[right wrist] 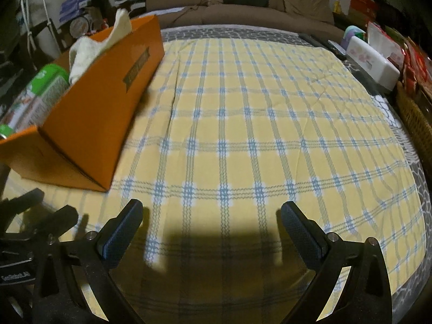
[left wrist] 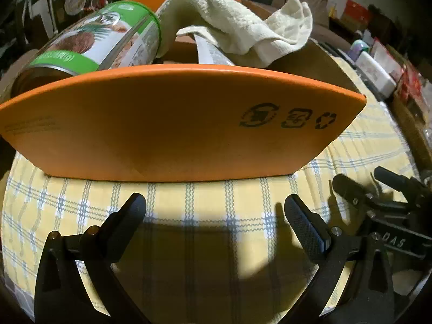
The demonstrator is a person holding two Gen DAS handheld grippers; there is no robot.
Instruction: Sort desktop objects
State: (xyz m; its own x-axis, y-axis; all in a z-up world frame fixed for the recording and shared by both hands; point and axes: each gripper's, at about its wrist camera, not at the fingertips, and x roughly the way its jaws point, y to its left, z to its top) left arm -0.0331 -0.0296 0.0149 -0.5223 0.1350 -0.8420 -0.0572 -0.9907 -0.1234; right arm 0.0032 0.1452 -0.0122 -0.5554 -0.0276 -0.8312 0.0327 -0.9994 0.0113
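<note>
An open orange cardboard box stands on the yellow tablecloth with blue and white checks that covers the counter. In the left wrist view one short end wall of the box faces the camera squarely, with three dark printed recycling marks near its right end. In the right wrist view the same box sits at the left of the cloth, its long axis running away from the camera toward the far edge of the counter, a small dark label on its long side wall.

Inside the box lies a cylindrical tin can with a green and white coconut label. It is tipped over, its long axis roughly along the box; its metal end points toward the near end wall and pokes above the rim at the left corner. Beside it a crumpled cream terry towel is heaped in the far half, one corner rising above the rim. Under the towel a flat pale strip slants up; what it is cannot be told.

The left gripper hovers low over the cloth just before the near end wall, fingers spread wide, nothing between them. The right gripper is to its right over bare cloth, well apart from the box, fingers likewise spread and holding nothing. Each gripper shows at the edge of the other's view.

A white tissue box stands at the far right edge of the counter.
</note>
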